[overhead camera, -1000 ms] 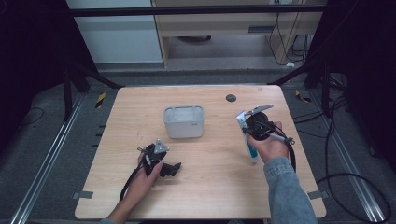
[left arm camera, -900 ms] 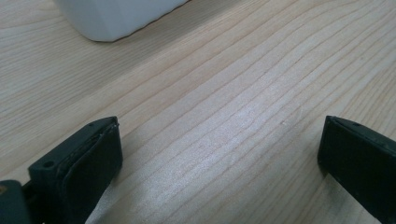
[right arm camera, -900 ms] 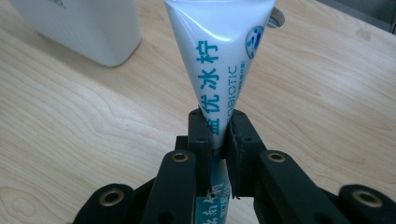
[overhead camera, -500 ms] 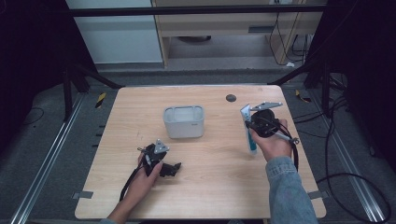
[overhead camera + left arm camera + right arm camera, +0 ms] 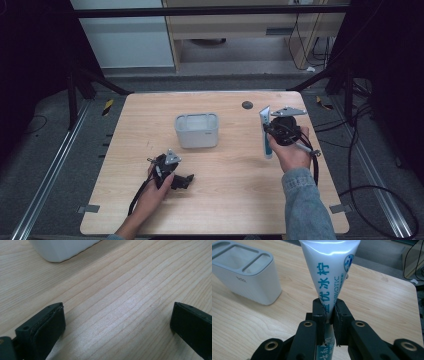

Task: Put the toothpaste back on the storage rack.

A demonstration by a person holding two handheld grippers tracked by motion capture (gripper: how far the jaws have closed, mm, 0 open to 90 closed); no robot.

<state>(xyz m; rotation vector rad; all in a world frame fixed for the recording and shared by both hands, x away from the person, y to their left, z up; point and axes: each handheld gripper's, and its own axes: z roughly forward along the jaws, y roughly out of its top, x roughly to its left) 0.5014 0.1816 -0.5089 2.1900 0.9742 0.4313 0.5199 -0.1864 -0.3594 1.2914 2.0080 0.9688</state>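
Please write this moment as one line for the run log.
right gripper: shut on toothpaste tube | left gripper: open, nothing held, near table | white holder: mid-table

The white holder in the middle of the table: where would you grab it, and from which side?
Probably from above, the fingers straddling one long wall of the white holder: one finger inside a top opening, one outside. It stands upright with open compartments, and its body looks wide for a grip across it. The left gripper, fingers open and nothing between them, lies nearest.

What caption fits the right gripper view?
Right gripper fingers clamp a toothpaste tube beside a white holder.
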